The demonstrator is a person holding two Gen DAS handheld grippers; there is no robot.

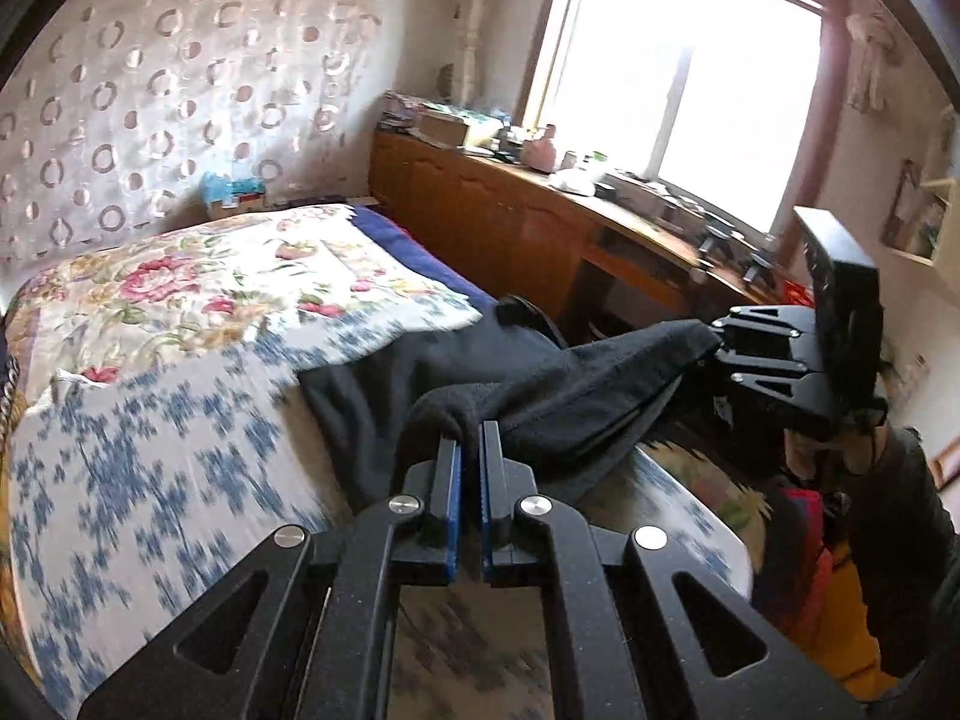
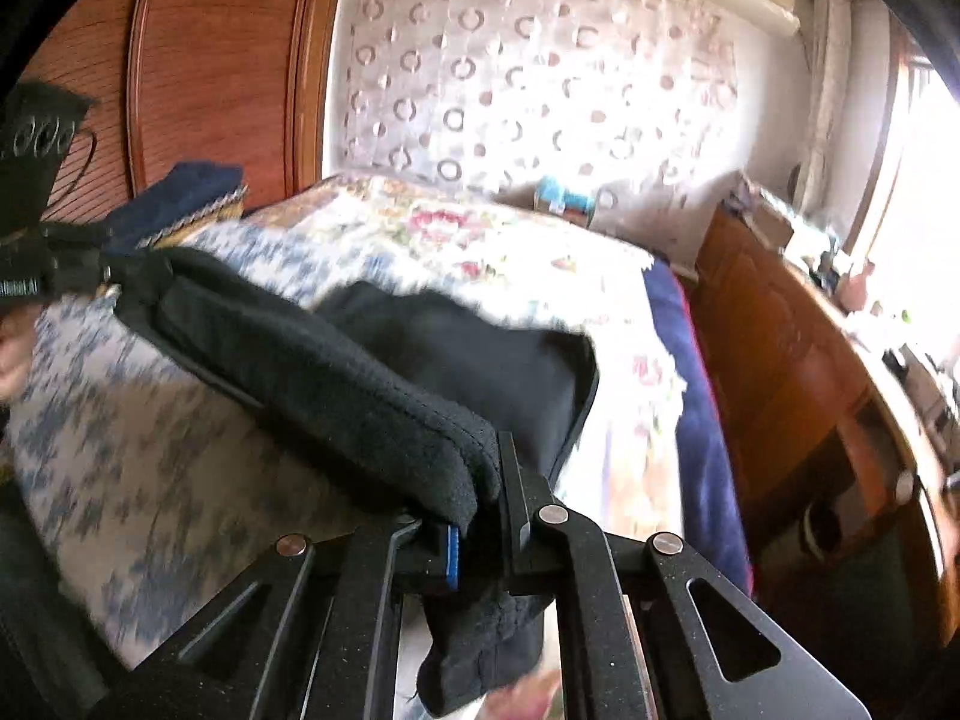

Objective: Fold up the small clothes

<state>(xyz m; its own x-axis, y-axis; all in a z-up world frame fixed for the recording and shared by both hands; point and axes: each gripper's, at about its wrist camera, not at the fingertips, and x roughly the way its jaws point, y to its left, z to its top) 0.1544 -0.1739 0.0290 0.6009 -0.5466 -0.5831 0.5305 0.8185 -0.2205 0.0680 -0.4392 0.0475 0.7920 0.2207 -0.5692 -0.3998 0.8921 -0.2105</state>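
- The dark fleece garment (image 1: 540, 378) hangs stretched between my 2 grippers, its far part trailing on the bed (image 1: 180, 420), over the blue-print cover.
- It looks soft, thick and floppy, light enough to lift; I judge it will sag wherever I leave it unsupported, so the hemmed edge near each corner is the place to hold.
- My left gripper (image 1: 471, 450) is pinching 1 bunched corner.
- My right gripper (image 2: 480, 516) is clamped on the other, with a tail of fleece hanging below it.
- A wooden cabinet (image 1: 480, 204) flanks the bed.
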